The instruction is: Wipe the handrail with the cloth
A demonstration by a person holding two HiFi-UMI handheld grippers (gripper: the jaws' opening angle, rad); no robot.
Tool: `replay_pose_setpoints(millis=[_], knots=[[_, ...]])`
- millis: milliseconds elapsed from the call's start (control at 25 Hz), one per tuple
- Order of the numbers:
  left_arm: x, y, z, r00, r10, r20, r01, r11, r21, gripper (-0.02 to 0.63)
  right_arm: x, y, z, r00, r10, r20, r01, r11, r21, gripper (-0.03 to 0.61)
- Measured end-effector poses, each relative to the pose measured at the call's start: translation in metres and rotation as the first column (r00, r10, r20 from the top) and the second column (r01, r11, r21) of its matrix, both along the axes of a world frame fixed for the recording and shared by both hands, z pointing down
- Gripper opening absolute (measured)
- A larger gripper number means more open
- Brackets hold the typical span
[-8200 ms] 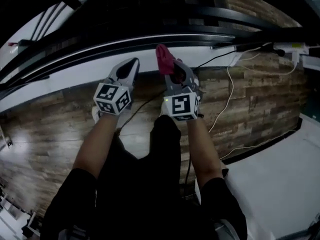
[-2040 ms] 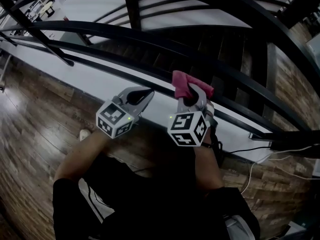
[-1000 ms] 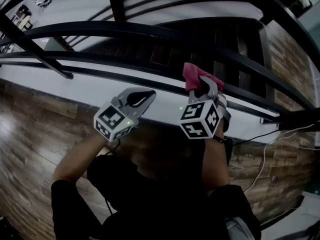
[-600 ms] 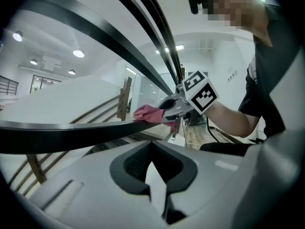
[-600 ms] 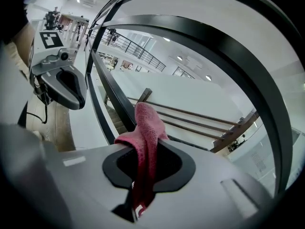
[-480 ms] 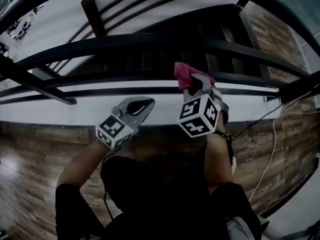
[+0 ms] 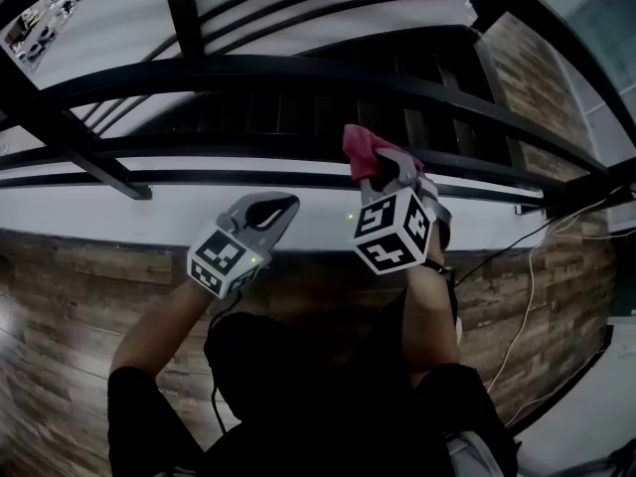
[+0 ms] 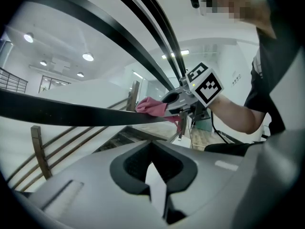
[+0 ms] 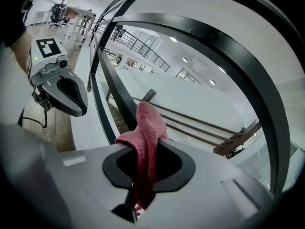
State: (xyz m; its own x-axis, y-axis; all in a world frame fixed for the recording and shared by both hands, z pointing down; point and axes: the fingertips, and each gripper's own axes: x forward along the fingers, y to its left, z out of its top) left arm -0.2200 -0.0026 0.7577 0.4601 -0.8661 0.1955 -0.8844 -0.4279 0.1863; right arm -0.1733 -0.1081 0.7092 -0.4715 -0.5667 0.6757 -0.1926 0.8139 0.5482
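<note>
Raised since the earliest frame, the right gripper [image 7: 384, 170] stays clamped on the pink cloth [image 7: 362, 148], whose top touches the black handrail [image 8: 71, 113]. The left gripper [image 7: 288, 205], jaws together and empty, hovers near it, below the rail.

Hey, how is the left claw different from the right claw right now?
The right claw is clamped on a pink terry cloth; the left claw is shut on nothing. The right claw reaches up so its cloth meets the black metal handrail; the left claw sits lower, touching nothing. Both are grey with a black-and-white marker cube.
</note>
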Motion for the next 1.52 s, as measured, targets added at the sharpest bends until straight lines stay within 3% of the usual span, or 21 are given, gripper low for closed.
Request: replay_pose_setpoints(millis=[880, 1520], knots=[[-0.086, 0.034, -0.006, 0.972, -0.232, 0.04, 0.23, 0.972, 0.051, -0.001, -0.08, 0.045, -0.007, 0.992, -0.121, -0.029, 0.122, 0.991, 0.044, 0.043], [-0.141, 0.08, 0.01, 0.935, -0.353, 0.035, 0.35, 0.934, 0.066, 0.0, -0.16, 0.091, -0.005, 0.952, -0.286, -0.108, 0.295, 0.952, 0.077, 0.043]])
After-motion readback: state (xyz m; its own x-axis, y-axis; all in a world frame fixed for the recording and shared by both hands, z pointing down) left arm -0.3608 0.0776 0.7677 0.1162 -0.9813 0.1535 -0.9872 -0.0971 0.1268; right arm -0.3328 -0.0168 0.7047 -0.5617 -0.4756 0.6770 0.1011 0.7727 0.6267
